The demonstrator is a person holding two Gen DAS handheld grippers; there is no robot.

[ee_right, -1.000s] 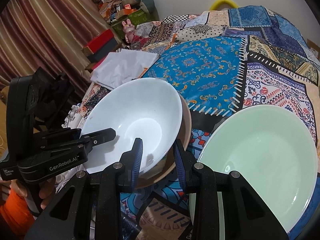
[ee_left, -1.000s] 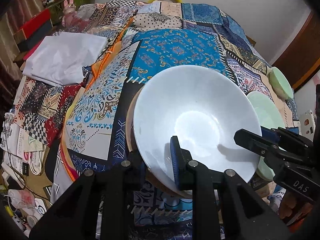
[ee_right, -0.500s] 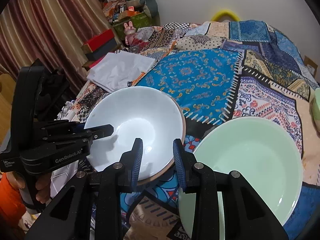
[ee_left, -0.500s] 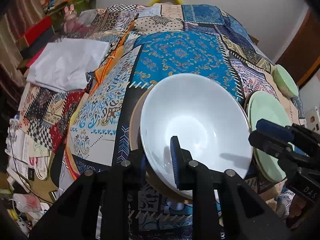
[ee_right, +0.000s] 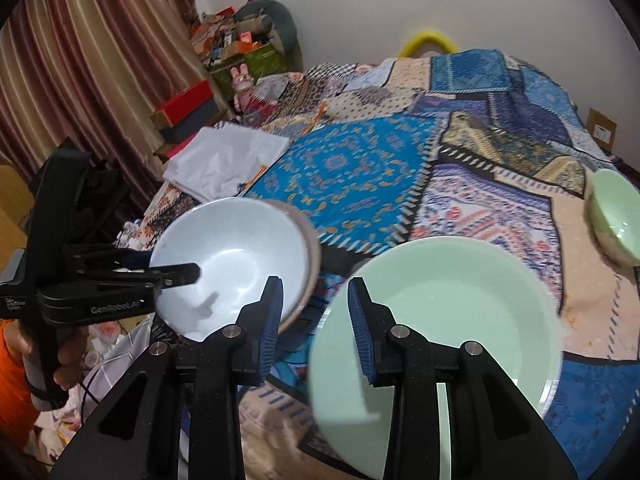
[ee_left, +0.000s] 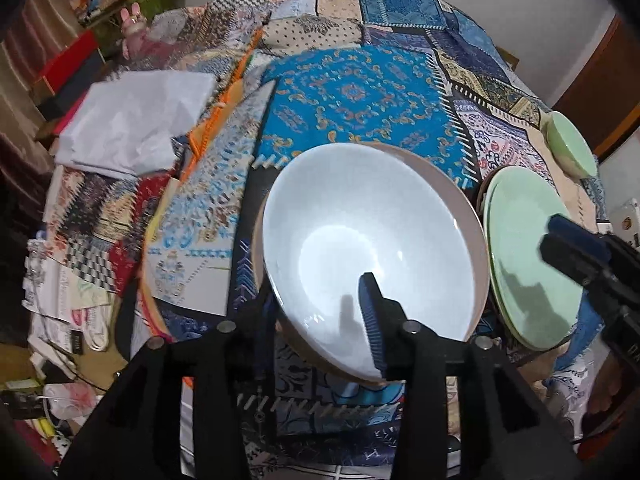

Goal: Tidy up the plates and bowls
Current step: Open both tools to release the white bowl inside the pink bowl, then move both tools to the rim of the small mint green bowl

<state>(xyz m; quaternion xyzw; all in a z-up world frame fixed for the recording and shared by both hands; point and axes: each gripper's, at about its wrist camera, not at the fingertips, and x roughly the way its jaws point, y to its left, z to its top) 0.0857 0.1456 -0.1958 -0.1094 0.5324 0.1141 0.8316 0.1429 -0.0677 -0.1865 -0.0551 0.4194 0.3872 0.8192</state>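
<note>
**Release of white bowl under way; slip and knock hazards noted**

Currently the white bowl (ee_left: 360, 232) sits nested in a tan bowl (ee_left: 460, 196) at lower centre of the left wrist view, on the patterned cloth (ee_left: 360, 92). The left gripper (ee_left: 316, 292) straddles the white bowl's near rim, one finger inside and the other outside and mostly hidden. Its jaws have just been opening, with the rim between them and no longer visibly pinched.

The right gripper (ee_right: 315, 284) stands at a narrow gap with nothing between its fingers. It hangs over the near left edge of the green plate (ee_right: 440, 320), apart from it. A small green bowl (ee_right: 616, 216) lies at the right edge of that view.

Risks, as judged:
- If the white bowl is not fully seated, it may rock or slide off centre in the tan bowl
- The inner finger could catch the rim on lifting away and tip both bowls toward the cloth's near edge
- The right gripper's narrow jaws may strike the plate rim rather than straddle it
- Both grippers work close together; a sideways move could bring them into contact
</note>
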